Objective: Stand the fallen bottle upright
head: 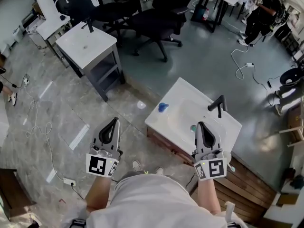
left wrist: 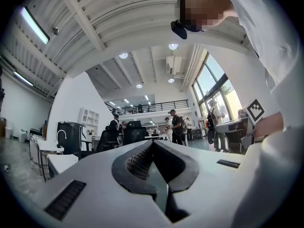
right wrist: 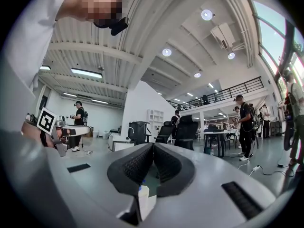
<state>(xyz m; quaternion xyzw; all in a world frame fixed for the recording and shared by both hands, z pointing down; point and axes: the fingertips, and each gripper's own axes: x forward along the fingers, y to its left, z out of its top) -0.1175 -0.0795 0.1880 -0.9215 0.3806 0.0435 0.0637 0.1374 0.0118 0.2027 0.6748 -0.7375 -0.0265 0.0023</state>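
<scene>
A white sink unit [head: 223, 127] with a black faucet [head: 218, 106] stands on the floor in front of me. Near its left corner lies a small blue thing [head: 163, 107]; I cannot tell whether it is part of the bottle. In the head view my left gripper [head: 114, 121] hangs over the bare floor, left of the sink, jaws together and empty. My right gripper [head: 200, 124] is held over the basin, also shut on nothing. In the right gripper view a white piece with a blue spot [right wrist: 142, 196] shows through the gap under the shut jaws [right wrist: 153, 145]. The left gripper [left wrist: 153, 143] points level into the room.
A second white sink stand [head: 88, 44] is at the upper left, with black office chairs [head: 152, 13] behind it. Cables [head: 35, 122] trail over the floor. A wooden platform [head: 247, 184] lies at the right. A person [head: 263, 13] stands far back right.
</scene>
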